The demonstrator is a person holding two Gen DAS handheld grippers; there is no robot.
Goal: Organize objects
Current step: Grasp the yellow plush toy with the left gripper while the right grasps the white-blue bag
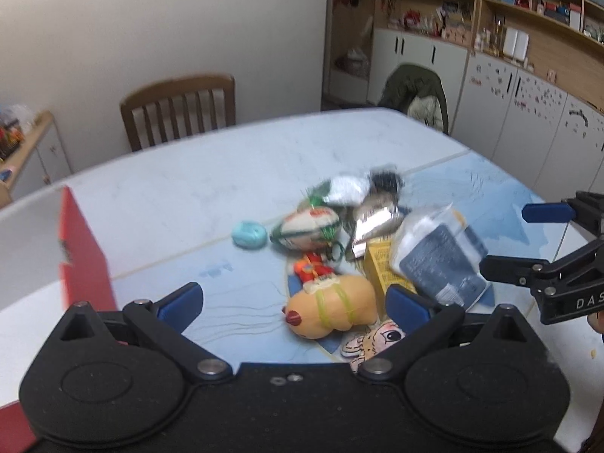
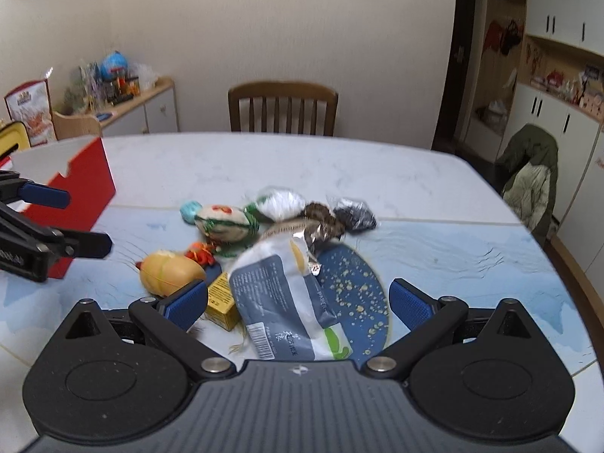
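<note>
While the red box [image 2: 81, 185] is stood open at the left of the worktop [image 2: 226, 158], presumably as the bin for sorting, nothing has yet been gripped. The left gripper [image 1: 292, 304] is held over the yellow plush toy [image 1: 332, 311] with its fingers spread wide and empty. Further right, the right gripper [image 2: 298, 302] is likewise held wide and empty astride the blue tissue packet [image 2: 287, 294], seemingly the next pick.

Table [image 2: 264, 162] bare btwn red box [image 2: 81, 188] & clutter pile [image 2: 264, 234] (tightly packed).
</note>
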